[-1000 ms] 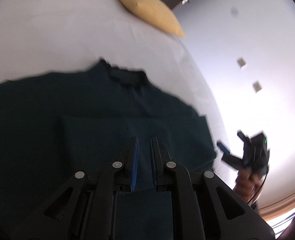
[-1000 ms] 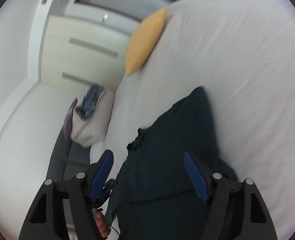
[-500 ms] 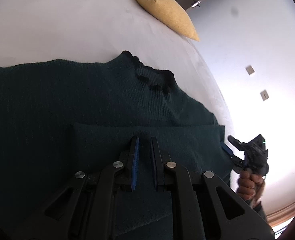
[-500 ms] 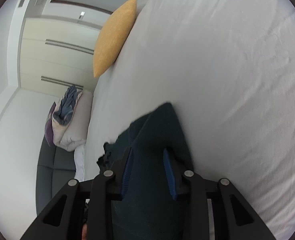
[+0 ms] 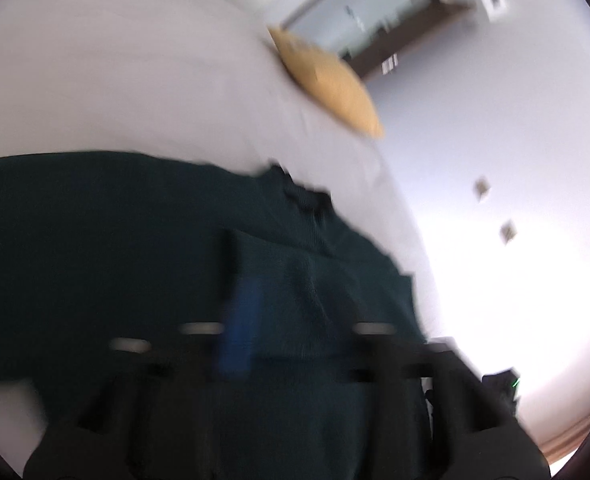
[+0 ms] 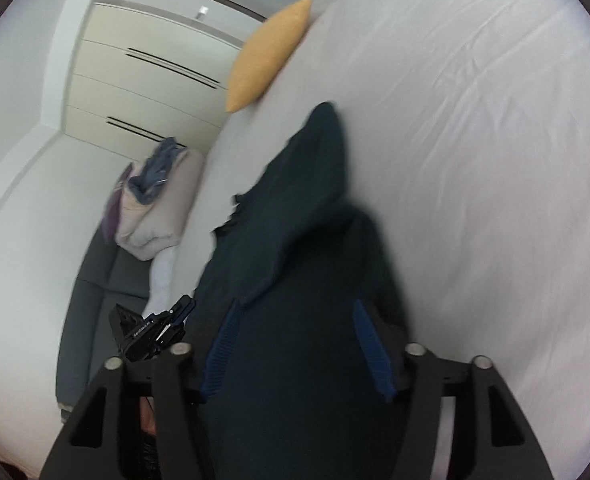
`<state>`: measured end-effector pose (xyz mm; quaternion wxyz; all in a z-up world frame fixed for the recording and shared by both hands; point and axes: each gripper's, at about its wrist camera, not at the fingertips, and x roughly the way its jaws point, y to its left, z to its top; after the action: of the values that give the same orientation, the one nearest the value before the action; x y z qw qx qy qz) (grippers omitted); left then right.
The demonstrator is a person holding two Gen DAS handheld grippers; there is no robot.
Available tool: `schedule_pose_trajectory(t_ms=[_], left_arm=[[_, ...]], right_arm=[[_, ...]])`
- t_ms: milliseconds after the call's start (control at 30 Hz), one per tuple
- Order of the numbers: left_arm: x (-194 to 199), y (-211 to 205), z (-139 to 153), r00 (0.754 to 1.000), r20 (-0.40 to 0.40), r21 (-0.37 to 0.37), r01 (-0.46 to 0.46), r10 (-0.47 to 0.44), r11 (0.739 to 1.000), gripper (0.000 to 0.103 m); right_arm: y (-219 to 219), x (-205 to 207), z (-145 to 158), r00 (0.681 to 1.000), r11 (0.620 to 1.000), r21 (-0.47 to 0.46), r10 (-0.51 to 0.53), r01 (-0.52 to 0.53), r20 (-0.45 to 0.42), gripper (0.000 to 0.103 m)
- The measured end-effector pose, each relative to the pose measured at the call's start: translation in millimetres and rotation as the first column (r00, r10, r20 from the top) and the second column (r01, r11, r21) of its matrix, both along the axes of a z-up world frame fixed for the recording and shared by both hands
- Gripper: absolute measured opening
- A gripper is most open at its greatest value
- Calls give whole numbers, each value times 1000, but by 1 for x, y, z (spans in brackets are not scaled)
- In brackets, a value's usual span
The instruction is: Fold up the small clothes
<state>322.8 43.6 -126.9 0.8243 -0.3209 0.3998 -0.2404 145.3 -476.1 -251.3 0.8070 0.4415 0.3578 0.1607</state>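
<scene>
Both hand-held grippers have just been opening, with the dark cloth that they pinched half a second ago now lying loose between their pads.

Bed (image 6: 495, 120): white sheet, faintly creased, fills most of both views.

Sweater (image 6: 303, 240): dark green knit, spread on the bed along its near edge. One sleeve or side panel is folded across the body (image 5: 135, 240). Ribbed collar points toward the far edge, where the yellow pillow (image 6: 269, 56) lies at the bed's corner.

Sofa (image 6: 95, 300): grey, beyond the bed's side edge, with a heap of pale and blue laundry (image 6: 155, 200) at one end.

Right hand-held gripper (image 6: 299, 356): jaws stand wide, blue pads either side of the sweater's near fold, the cloth beneath and between them and not squeezed.

Left hand-held gripper (image 5: 307, 340): heavily motion-blurred in its own view. One blue pad (image 5: 241, 328) shows over the folded panel; the other finger is a dark smear well to the side, so the jaws read as wide. From the right wrist view its black body (image 6: 151, 330) sits at the bed's side edge, beside the sweater.
</scene>
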Motion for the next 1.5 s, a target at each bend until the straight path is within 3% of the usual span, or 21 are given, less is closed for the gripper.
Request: schedule_pose_trajectory(t_ms=[33,100,200,300,400,500,600,667,867,967,1067,1167,1200,1300,1367,1467,1500], left_arm=[[-11,16,4,999,16,-35,-27,28,999,103],[-41,62,9,993,29,-109,-114,118,987,103],[-83,130,-1,966,-29,-206,-258,258,944,103],[-131,196,-16,895,-92,-293,-444,437,847,103],[-180,254,-41,762,-187,-361,-640,620,678,102],[-205,286,-60,680,-260,-402,-722,686,564,96],[-223,301,-62,619,-284,-411,-768,732,490,91],[-235,311,-63,566,-302,-407,-804,767,432,89],[-250,350,-76,498,-343,-427,-838,796,340,87],[-246,364,-83,483,-350,-416,-848,803,329,83],[-232,366,-92,472,-353,-381,-861,808,336,71],[-227,368,-100,462,-372,-373,-869,805,326,43],[-224,370,-105,461,-381,-367,-871,801,327,27],[-213,372,-120,460,-392,-357,-874,797,330,12],[-204,373,-115,470,-364,-329,-873,804,361,9],[-187,363,-86,520,-241,-235,-850,819,471,8],[-177,354,-71,556,-181,-195,-829,811,525,8]], right_arm=[[12,-7,4,1000,1000,-4,17,-17,11,66],[37,-15,10,998,998,18,57,-57,29,66],[78,-18,17,993,993,39,112,-114,39,66],[119,-15,23,985,984,50,167,-169,37,66],[149,-14,32,976,976,51,212,-214,47,66],[176,-14,40,968,968,42,246,-248,45,66],[196,-13,47,961,961,22,275,-276,35,66],[203,-14,48,958,958,21,284,-284,37,66],[216,-15,49,955,956,9,294,-295,28,66],[217,-14,47,957,957,14,288,-289,18,66],[217,-15,44,960,960,16,279,-280,16,66],[219,-12,42,961,961,20,276,-276,8,66],[219,-13,42,961,961,16,277,-277,7,66],[218,-16,43,961,961,-1,277,-277,7,66],[215,-15,42,963,963,-1,268,-268,9,66],[208,-14,40,968,968,-4,250,-250,13,64],[207,-12,39,970,970,-1,245,-245,9,62]])
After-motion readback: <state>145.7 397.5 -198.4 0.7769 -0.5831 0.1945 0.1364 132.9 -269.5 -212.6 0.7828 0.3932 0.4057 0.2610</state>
